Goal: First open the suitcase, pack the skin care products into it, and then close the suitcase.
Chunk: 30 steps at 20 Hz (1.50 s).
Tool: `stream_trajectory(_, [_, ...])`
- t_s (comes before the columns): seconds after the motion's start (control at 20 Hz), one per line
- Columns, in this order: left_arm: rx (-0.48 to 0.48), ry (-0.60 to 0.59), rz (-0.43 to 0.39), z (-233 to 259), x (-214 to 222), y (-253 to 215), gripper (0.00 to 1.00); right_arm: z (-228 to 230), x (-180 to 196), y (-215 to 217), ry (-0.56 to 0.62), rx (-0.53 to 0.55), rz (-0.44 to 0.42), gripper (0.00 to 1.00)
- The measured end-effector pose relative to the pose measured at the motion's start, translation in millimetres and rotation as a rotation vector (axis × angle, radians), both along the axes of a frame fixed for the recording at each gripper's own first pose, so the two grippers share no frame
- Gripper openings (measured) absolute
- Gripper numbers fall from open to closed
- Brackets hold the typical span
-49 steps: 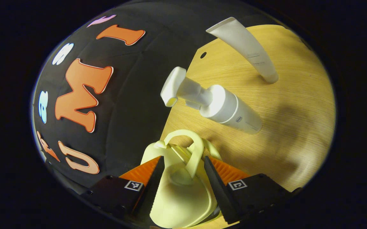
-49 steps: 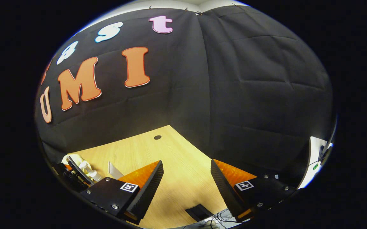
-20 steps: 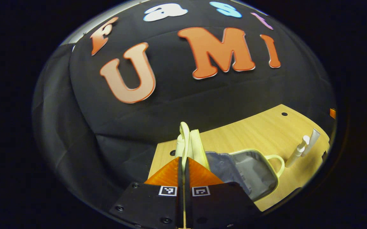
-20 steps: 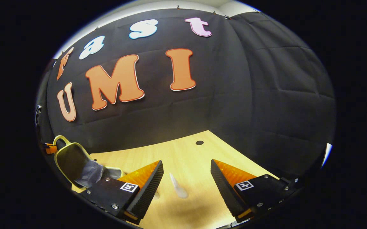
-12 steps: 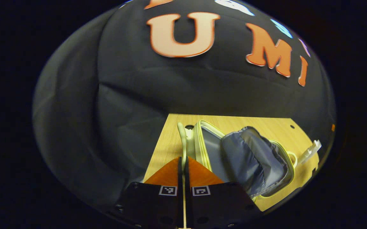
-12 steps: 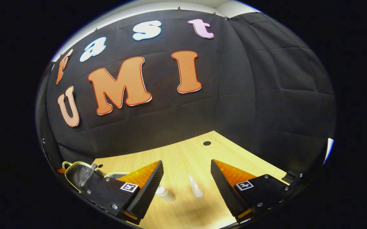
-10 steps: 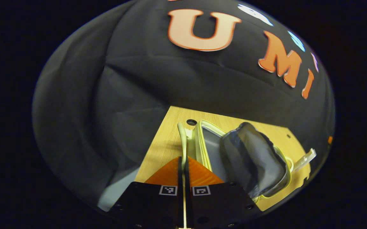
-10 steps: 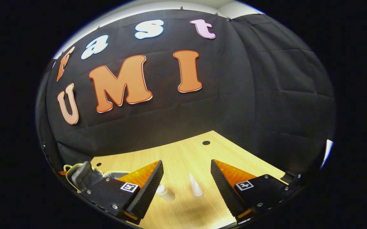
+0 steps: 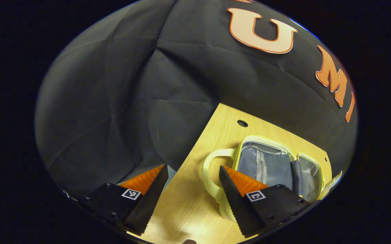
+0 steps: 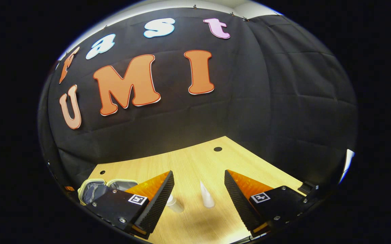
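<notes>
A pale yellow suitcase (image 9: 276, 166) lies open flat on the wooden table (image 9: 215, 142), both halves lined in grey, with a zip pocket in the nearer half. Its loop handle (image 9: 209, 169) lies on the table by my left gripper (image 9: 192, 173), which stands open with bare table between its fingers. My right gripper (image 10: 198, 181) is open above the table. Ahead of it stand a white tube (image 10: 207, 196) on its cap and a white pump bottle (image 10: 174, 204), partly hidden by one finger. The suitcase (image 10: 97, 188) shows at the right gripper view's lower left.
The table's left edge (image 9: 195, 152) runs close beside my left gripper, with the black cloth wall behind it. Small round holes (image 9: 242, 123) mark the tabletop near its far corners. Open wood lies ahead of my right gripper.
My left gripper let go of the suitcase handle and opened. The lid it held upright now lies flat, so the case is spread open. My right gripper barely moved.
</notes>
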<state>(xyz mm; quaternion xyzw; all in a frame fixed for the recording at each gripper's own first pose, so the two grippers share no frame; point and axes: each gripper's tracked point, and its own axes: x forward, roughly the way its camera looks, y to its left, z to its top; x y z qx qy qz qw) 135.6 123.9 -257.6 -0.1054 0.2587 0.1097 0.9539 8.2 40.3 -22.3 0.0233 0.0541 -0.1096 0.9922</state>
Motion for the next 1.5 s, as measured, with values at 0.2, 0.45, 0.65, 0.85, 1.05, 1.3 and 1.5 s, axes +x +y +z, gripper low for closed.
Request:
stream_trajectory(0.2, [0.192, -0.145, 0.012, 89.6, -15.3, -53.6, 0.96, 7.0, 9.0, -16.7, 0.004, -0.026, 0.036, 0.95])
stream_trajectory(0.45, [0.403, -0.369, -0.109, 192.3, -42.6, -217.8, 0.98, 9.2, 26.1, -29.9, 0.012, -0.022, 0.118, 0.95])
stream_trajectory(0.65, [0.385, -0.413, -0.284, 188.1, -63.5, -375.1, 0.97, -6.8, 30.8, -37.5, 0.042, -0.026, 0.155, 0.95])
stream_trajectory(0.85, [0.285, -0.366, -0.483, 112.9, -90.8, -523.4, 1.0, -19.0, 30.2, -55.0, 0.066, -0.059, 0.163, 0.96])
stream_trajectory(1.05, [0.26, -0.305, -0.619, 42.2, -94.2, -631.1, 0.99, -24.6, 30.4, -77.2, 0.085, -0.072, 0.152, 0.96])
stream_trajectory(1.3, [0.355, -0.248, -0.684, -34.4, -78.6, -676.3, 0.99, -36.6, 31.0, -102.7, 0.117, -0.097, 0.128, 0.95])
stream_trajectory(1.5, [0.334, -0.257, -0.653, -60.6, -46.5, -692.5, 0.99, -50.7, 29.2, -111.8, 0.143, -0.115, 0.114, 0.96])
